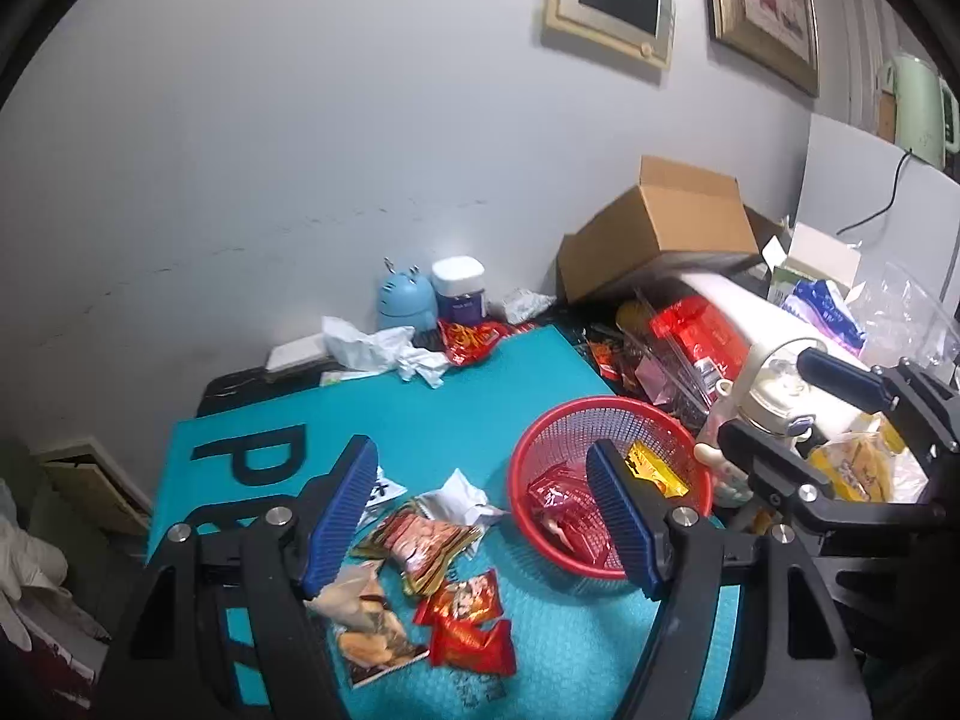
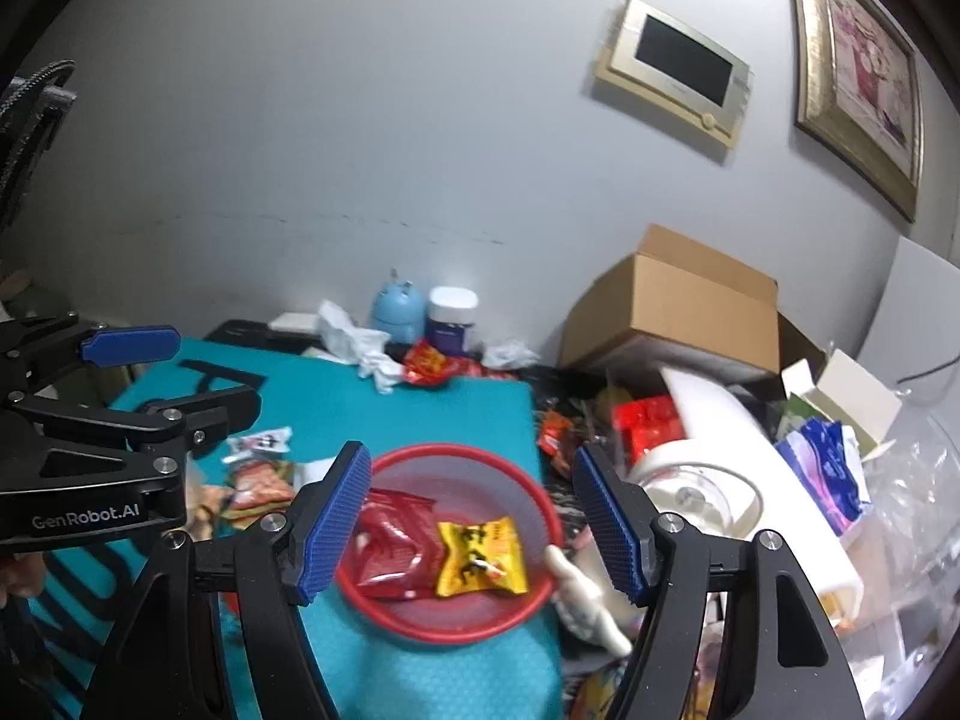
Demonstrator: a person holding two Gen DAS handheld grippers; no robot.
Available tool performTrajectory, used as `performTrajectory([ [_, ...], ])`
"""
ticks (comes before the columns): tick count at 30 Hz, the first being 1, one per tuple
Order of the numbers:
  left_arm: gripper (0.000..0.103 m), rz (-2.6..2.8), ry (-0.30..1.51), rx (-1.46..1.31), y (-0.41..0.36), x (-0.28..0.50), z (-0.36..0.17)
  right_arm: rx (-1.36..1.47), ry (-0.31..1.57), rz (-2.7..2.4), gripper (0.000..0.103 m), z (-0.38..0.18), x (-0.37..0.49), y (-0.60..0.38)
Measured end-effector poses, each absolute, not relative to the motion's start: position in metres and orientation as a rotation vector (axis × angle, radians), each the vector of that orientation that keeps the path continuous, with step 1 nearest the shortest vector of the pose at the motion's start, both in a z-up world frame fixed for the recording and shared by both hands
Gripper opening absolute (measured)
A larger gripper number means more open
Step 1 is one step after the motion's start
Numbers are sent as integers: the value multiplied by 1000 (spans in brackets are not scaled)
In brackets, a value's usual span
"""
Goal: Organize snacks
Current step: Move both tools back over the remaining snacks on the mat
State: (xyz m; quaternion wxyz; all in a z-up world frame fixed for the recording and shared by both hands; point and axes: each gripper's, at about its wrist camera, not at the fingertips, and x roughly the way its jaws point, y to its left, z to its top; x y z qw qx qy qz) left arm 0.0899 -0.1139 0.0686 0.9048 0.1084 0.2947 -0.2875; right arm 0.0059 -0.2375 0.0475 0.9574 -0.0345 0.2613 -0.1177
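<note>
From the left wrist, the left gripper hangs above the teal mat with its jaws standing apart and nothing between them. Left of the red basket, loose snack packets lie overlapping in a heap on the mat; two red ones sit at the heap's near edge. The basket already holds a red packet and a yellow one. The risk here is the pile itself: packets overlap, so a closing pinch could catch two at once or slide a slick wrapper away across the mat.

From the right wrist, the right gripper hovers over the basket, jaws likewise parted and empty. Inside lie a red packet and a yellow packet. Just right of the basket stands a small white figurine, with clutter behind it. A careless pass could knock the figurine over or nudge the light basket, and the left gripper is near enough to collide.
</note>
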Motion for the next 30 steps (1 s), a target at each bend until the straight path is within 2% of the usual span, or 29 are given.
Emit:
performTrajectory([
  [14, 71, -478, 538, 185, -53, 31, 90, -70, 477, -67, 71, 62, -24, -191],
  [30, 71, -396, 594, 118, -3, 25, 67, -70, 543, 93, 72, 35, -16, -146],
])
